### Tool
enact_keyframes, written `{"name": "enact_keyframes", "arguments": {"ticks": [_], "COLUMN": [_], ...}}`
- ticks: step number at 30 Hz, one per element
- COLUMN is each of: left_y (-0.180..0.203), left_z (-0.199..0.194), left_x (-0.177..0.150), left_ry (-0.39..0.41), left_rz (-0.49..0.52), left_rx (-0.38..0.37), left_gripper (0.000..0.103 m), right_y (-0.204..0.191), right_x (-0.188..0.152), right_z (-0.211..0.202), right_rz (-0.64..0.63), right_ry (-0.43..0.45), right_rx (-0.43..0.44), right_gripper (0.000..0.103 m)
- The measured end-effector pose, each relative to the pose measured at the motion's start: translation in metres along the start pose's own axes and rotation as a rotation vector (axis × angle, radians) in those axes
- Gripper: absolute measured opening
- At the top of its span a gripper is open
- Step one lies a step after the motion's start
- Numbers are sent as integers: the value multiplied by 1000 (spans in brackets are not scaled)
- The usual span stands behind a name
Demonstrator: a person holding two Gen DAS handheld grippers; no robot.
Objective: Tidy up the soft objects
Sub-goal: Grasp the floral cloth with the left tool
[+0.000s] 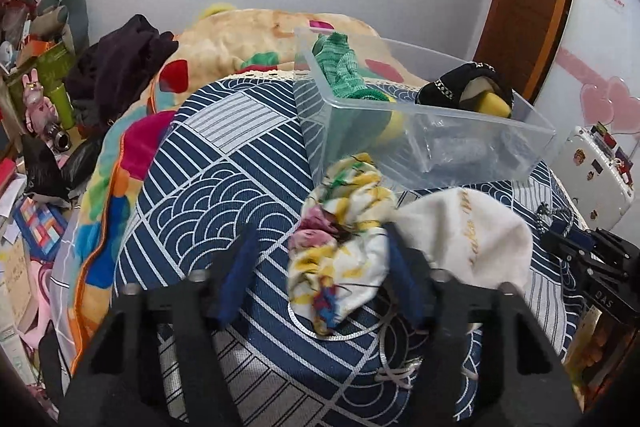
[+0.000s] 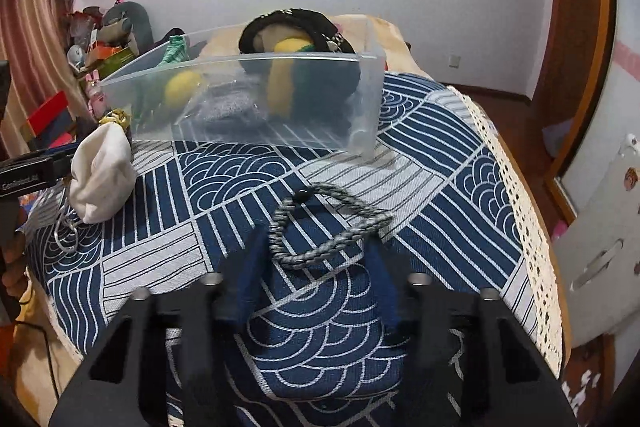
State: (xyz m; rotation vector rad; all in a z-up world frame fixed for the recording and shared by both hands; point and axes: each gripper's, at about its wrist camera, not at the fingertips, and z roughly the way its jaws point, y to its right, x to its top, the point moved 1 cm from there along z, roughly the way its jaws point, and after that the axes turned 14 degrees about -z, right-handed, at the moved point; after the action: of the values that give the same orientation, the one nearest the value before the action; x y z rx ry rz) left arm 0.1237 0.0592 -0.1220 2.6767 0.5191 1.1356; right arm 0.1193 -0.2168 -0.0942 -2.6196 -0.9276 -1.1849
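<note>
The left gripper [image 1: 320, 267] is spread wide and grasps nothing; a floral cloth [image 1: 344, 247] lies between its blue fingers [image 1: 240, 275], touching the right one. A white drawstring pouch [image 1: 480, 231] lies just beside the cloth. The right gripper [image 2: 316, 263] is likewise released, its fingers flanking a braided cord bracelet [image 2: 324, 231] on the blue patterned bedspread [image 2: 440, 195]. The clear plastic bin [image 2: 240, 99] holds a green knit item [image 1: 340, 67], a black hat [image 2: 296, 23] and a yellow object (possibly a sponge) [image 2: 284, 87].
</note>
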Motion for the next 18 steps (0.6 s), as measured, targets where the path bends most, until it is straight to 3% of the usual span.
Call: {"name": "enact_keyframes", "arguments": {"ticks": [2, 4, 6, 18], "left_y": [0, -1, 3, 20], "left_z": [4, 6, 2, -43], "left_x": [-1, -4, -8, 9], "left_ry": [-21, -22, -6, 103], "left_rz": [3, 15, 36, 59], "left_rx": [-1, 14, 26, -47], "left_gripper": [31, 28, 21, 19], "right_y": [0, 1, 0, 2], "right_x": [0, -1, -1, 20], "right_z": [-1, -1, -3, -26], "right_rz": [1, 6, 7, -2], "right_ry": [6, 16, 30, 147], "right_rx": [3, 6, 1, 16], "right_gripper": [21, 13, 12, 10]}}
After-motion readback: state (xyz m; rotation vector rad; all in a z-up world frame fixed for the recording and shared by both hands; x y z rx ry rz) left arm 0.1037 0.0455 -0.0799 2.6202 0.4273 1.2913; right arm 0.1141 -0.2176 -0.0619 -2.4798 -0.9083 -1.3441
